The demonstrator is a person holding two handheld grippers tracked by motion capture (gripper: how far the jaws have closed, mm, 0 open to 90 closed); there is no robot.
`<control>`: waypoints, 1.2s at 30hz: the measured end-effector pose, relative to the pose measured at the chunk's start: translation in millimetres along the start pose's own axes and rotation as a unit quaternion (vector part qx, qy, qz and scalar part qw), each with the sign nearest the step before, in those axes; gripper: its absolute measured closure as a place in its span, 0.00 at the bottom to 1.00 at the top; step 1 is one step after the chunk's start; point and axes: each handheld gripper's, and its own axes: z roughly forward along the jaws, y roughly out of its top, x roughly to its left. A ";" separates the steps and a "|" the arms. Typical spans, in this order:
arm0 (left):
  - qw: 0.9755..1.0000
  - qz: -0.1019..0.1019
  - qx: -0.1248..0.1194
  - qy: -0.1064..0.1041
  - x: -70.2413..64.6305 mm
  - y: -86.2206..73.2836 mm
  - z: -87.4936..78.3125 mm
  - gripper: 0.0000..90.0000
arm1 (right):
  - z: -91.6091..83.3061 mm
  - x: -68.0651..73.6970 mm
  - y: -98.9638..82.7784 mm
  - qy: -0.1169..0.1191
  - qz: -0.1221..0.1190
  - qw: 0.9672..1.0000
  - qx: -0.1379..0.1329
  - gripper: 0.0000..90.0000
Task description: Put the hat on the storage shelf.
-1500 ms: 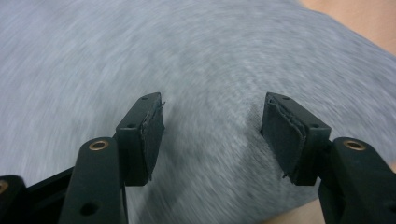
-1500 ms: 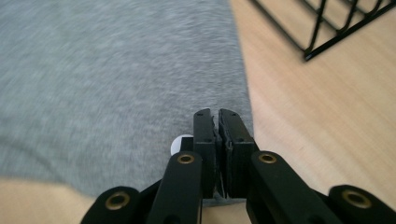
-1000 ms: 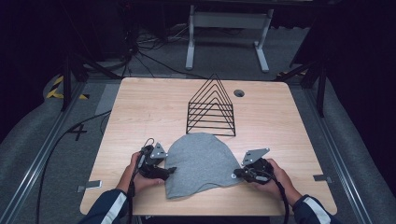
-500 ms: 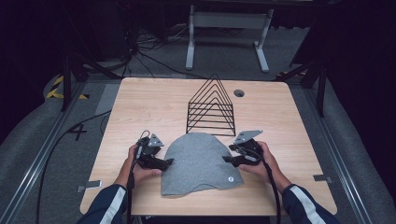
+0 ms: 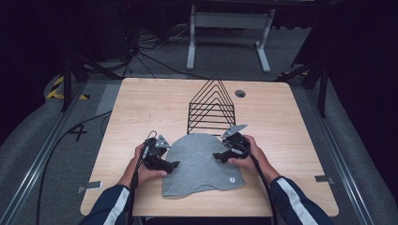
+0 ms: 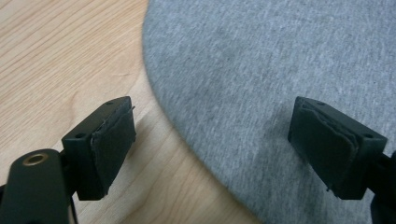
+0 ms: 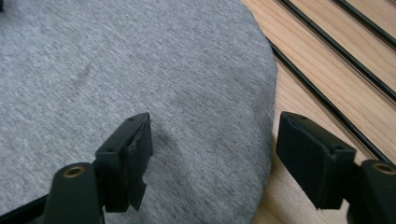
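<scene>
A wooden counter [image 5: 141, 108] is seen from above, with a black wire rack [image 5: 211, 105] standing toward its far side. A grey hat [image 5: 202, 164] is laid flat on the near half, just in front of the rack. The left tool [image 5: 171, 165] is held over the hat's left edge and the right tool [image 5: 219, 156] over its right edge; both have just been opening and stand released, nothing pinched between the pads.
</scene>
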 end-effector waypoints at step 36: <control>1.000 0.006 -0.008 -0.011 1.1 9.6 -7.3 0.93 | -17.1 12.2 -6.2 0.043 -0.012 0.999 -0.015 0.93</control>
